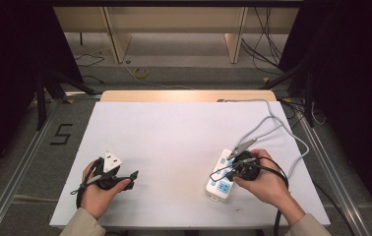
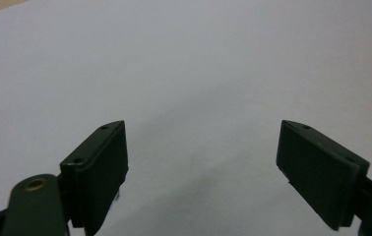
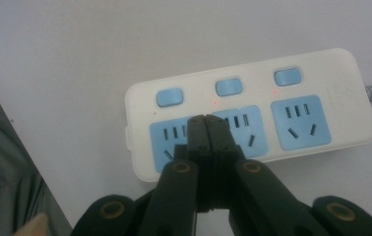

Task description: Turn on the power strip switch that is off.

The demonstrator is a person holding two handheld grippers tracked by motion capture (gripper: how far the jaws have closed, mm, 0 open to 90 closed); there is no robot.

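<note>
White-and-blue power strip (image 3: 253, 118) on the tabletop (image 1: 174, 142), directly under the right claw (image 3: 207, 120), clenched on nothing, tips poised over the gap between the first two of three blue sockets, just below the row of switches. Nothing plugged in; pressing a switch judged yet to come. Farther left, left claw (image 2: 201, 162) released, well apart.
</note>
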